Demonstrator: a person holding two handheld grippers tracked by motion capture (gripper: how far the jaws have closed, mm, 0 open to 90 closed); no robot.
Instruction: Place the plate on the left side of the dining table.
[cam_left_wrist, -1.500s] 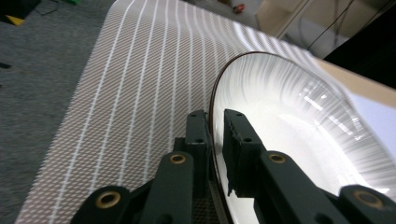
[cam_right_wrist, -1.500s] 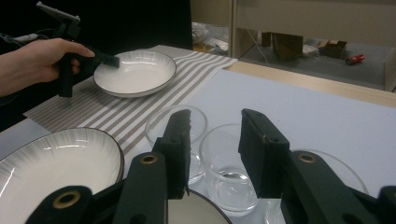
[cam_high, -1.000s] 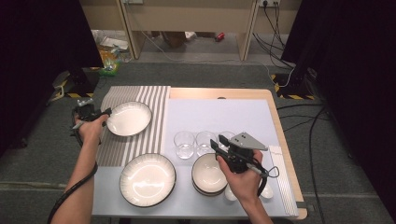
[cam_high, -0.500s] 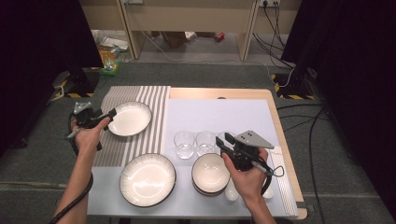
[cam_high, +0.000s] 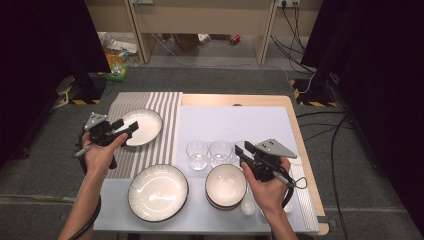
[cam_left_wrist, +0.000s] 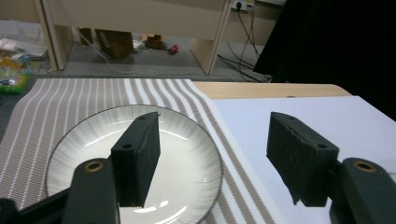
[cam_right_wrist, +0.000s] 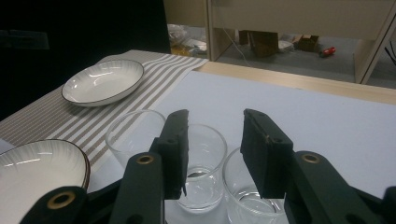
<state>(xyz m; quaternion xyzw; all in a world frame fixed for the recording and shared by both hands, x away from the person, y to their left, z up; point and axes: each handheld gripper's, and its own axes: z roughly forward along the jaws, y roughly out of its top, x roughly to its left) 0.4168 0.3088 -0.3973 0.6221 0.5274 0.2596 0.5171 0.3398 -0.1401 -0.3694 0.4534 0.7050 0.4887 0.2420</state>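
- Hovering at the near-left edge of the plate (cam_high: 141, 126), the left gripper (cam_high: 131, 129) had its jaws spread wide with nothing between them; they had just been opening.
- From the left gripper view, the plate (cam_left_wrist: 187, 158) lay flat on the striped mat (cam_left_wrist: 60, 100), its rim behind the left jaw and free of both pads.
- That plate sat at the far left of the counter (cam_high: 240, 100), on the mat (cam_high: 160, 102), apart from the other dishes.
- The left hand (cam_high: 100, 152) held its gripper just off the counter's left side, above the mat's edge.
- The right gripper (cam_high: 241, 152) hung over the near right part of the counter, jaws parted and pinching nothing.
- In the right gripper view, three glasses (cam_right_wrist: 201, 158) stood upright close together just past the jaws, the middle one showing in the gap between them; whether the pads touched a glass could not be told.
- A stack of bowls (cam_high: 226, 184) sat just left of the right hand (cam_high: 270, 187), near the counter's front edge.
- A second plate (cam_high: 158, 191) rested on the white sheet (cam_high: 235, 122) at the near left, beside the bowls.
- Two glasses (cam_high: 197, 154) in the high view stood between the far plate and the right gripper.
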